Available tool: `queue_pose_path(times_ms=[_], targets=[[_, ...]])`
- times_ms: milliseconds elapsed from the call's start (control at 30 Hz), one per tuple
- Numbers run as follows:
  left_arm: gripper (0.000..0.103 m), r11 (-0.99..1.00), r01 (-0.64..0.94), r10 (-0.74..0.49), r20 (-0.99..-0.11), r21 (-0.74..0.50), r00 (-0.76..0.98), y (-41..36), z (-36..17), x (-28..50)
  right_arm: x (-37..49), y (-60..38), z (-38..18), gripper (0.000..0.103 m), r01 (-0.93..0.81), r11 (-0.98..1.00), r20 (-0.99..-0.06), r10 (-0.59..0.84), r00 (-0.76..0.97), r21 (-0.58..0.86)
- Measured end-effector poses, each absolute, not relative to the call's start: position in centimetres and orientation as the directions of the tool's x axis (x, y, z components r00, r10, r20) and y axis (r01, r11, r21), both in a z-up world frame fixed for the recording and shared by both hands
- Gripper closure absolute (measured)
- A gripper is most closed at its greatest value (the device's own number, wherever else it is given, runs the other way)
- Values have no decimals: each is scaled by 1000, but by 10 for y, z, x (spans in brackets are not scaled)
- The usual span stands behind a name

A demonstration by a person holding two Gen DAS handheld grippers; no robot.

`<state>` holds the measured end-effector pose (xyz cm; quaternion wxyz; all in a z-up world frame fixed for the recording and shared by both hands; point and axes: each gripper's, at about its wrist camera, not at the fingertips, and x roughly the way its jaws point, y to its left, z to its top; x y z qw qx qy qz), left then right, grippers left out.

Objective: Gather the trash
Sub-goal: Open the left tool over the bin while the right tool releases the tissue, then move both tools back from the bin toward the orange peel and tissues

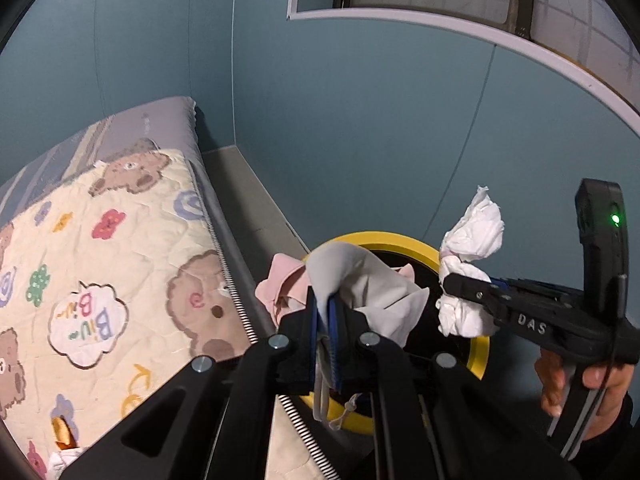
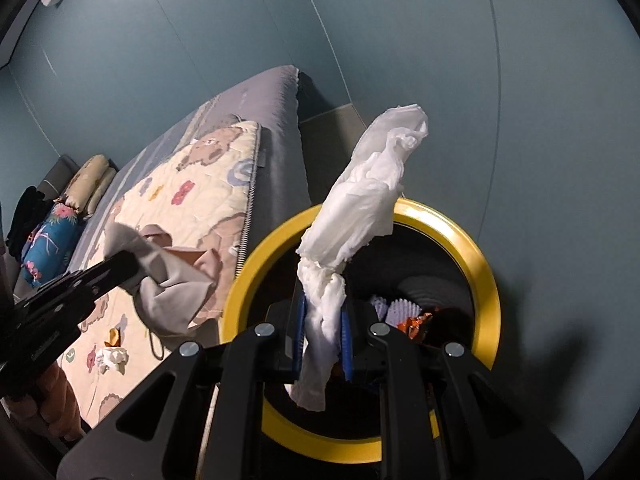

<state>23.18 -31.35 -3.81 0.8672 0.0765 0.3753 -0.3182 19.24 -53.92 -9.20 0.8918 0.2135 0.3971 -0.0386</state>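
Observation:
My left gripper (image 1: 325,312) is shut on a grey and pink face mask (image 1: 372,284), whose ear loops dangle below the fingers. It hangs over the near left edge of a yellow-rimmed bin (image 1: 482,354). My right gripper (image 2: 325,320) is shut on a twisted wad of white tissue (image 2: 360,200), held above the mouth of the yellow-rimmed bin (image 2: 486,280). In the left wrist view the right gripper (image 1: 452,284) and its tissue (image 1: 474,232) show at the right. In the right wrist view the left gripper (image 2: 128,264) and its mask (image 2: 172,292) show at the left.
A bed with a bear-print quilt (image 1: 112,264) lies left of the bin. On the quilt (image 2: 192,208) lie a crumpled tissue (image 2: 112,358) and an orange wrapper (image 2: 114,336). Wrappers and purple paper cups (image 2: 400,308) lie in the bin. A blue wall (image 1: 360,120) stands behind.

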Motion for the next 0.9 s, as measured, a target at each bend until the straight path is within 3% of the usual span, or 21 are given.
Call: queue_pose_path(times_ms=[467, 567, 667, 733, 833, 900], targets=[[95, 785, 592, -499, -752, -182, 430, -337, -81, 258, 193, -547, -123, 87, 298, 885, -771, 99, 629, 357], [84, 793, 577, -497, -755, -196, 427, -333, -82, 261, 189, -548, -124, 79, 306, 885, -774, 90, 627, 351], [60, 808, 553, -493, -746, -202, 448, -327, -80, 261, 186, -550, -123, 65, 324, 883, -773, 68, 630, 341], [44, 816, 539, -492, -738, -206, 462, -322, -78, 259, 184, -552, -123, 63, 334, 878, -775, 63, 629, 343], [28, 823, 523, -495, -730, -221, 470, -311, -78, 254, 178, -554, -124, 46, 338, 870, -771, 73, 633, 359], [22, 828, 514, -494, -726, -225, 477, -302, -79, 249, 174, -553, -125, 41, 330, 871, -768, 81, 635, 365]])
